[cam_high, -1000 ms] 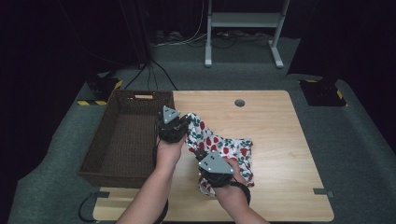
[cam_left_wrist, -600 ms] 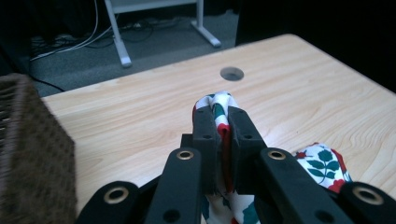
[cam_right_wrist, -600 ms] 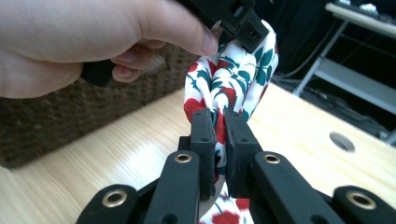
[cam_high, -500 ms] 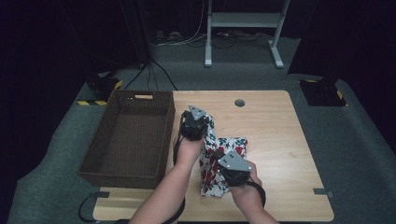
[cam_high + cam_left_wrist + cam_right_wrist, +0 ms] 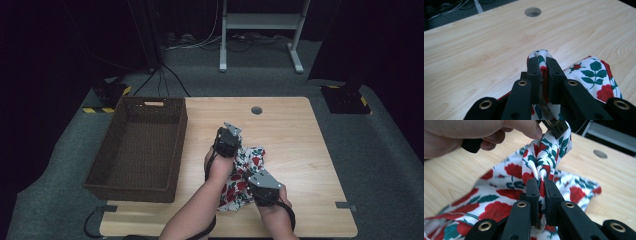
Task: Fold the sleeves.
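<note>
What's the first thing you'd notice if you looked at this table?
The bright rose-patterned cloth near the table's front edge grabs the eye, pinched by both the left gripper and the right gripper. Next comes the big dark wicker basket on the table's left side.

no readable text, no labels, no brands, no numbers on anything in view

Bare desk (image 5: 300,130) lies open ahead and to the right of the bunched floral cloth (image 5: 245,172), while the wicker basket (image 5: 137,150) walls off the left side.
</note>
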{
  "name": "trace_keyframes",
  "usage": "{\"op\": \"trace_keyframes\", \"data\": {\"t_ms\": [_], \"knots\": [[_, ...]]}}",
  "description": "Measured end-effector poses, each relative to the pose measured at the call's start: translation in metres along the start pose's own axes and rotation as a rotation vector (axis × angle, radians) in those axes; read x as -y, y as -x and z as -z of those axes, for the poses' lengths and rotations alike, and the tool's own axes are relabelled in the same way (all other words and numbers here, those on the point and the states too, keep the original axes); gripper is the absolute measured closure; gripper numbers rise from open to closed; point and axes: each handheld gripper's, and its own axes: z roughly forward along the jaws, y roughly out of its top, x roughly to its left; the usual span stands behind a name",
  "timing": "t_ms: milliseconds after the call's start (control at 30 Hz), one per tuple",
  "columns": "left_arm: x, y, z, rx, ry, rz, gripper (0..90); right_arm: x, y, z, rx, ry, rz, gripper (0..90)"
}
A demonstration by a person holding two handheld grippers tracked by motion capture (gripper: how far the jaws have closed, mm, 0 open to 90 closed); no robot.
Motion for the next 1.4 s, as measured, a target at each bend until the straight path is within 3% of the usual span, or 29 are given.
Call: {"op": "trace_keyframes", "data": {"t_ms": [200, 367, 433, 667, 833, 1033, 1200, 1267, 1400], "knots": [[0.006, 0.018, -0.016, 0.022, -0.033, -0.025, 82.2, 0.018, 0.007, 0.0, 0.014, -0.043, -0.007, 83.8], [0.008, 0.024, -0.022, 0.033, -0.042, -0.033, 81.2, 0.03, 0.012, 0.001, 0.017, -0.072, -0.018, 82.2], [0.008, 0.026, -0.023, 0.033, -0.045, -0.021, 79.7, 0.033, 0.014, 0.001, 0.016, -0.079, -0.023, 78.5], [0.002, 0.037, -0.027, 0.064, -0.032, -0.032, 74.5, 0.038, 0.022, 0.011, 0.014, -0.08, -0.047, 66.4], [-0.005, 0.051, -0.027, 0.084, 0.01, -0.044, 54.6, 0.039, 0.031, 0.019, 0.022, -0.073, -0.068, 58.4], [-0.01, 0.058, -0.02, 0.125, 0.054, -0.049, 37.8, 0.043, 0.04, 0.022, 0.022, -0.066, -0.106, 50.7], [-0.014, 0.057, -0.011, 0.132, 0.092, -0.025, 27.9, 0.046, 0.043, 0.023, 0.01, -0.061, -0.129, 45.9], [-0.016, 0.053, -0.003, 0.157, 0.117, 0.009, 24.5, 0.046, 0.045, 0.023, -0.004, -0.062, -0.128, 39.7], [-0.016, 0.047, 0.008, 0.188, 0.139, 0.009, 22.2, 0.045, 0.047, 0.024, -0.012, -0.067, -0.138, 32.6]]}}
